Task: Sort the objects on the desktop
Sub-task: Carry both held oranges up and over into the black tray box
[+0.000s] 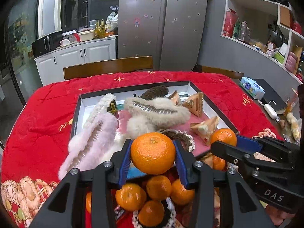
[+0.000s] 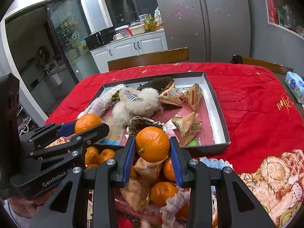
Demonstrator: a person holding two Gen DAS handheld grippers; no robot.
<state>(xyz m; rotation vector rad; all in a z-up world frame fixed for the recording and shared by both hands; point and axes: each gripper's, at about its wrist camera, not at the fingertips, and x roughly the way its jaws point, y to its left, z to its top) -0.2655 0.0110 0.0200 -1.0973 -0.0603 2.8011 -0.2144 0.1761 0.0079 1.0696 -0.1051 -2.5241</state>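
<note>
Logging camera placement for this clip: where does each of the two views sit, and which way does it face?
Left wrist: rides the left gripper, looking forward and down over its held mandarin to the black tray; the right gripper enters at right.
Right wrist: rides the right gripper, facing the same way over its own mandarin; the left gripper shows at left.
Shared: tray, fluffy hair clips, triangular snack packs, loose mandarins, red quilt, fridge.
</note>
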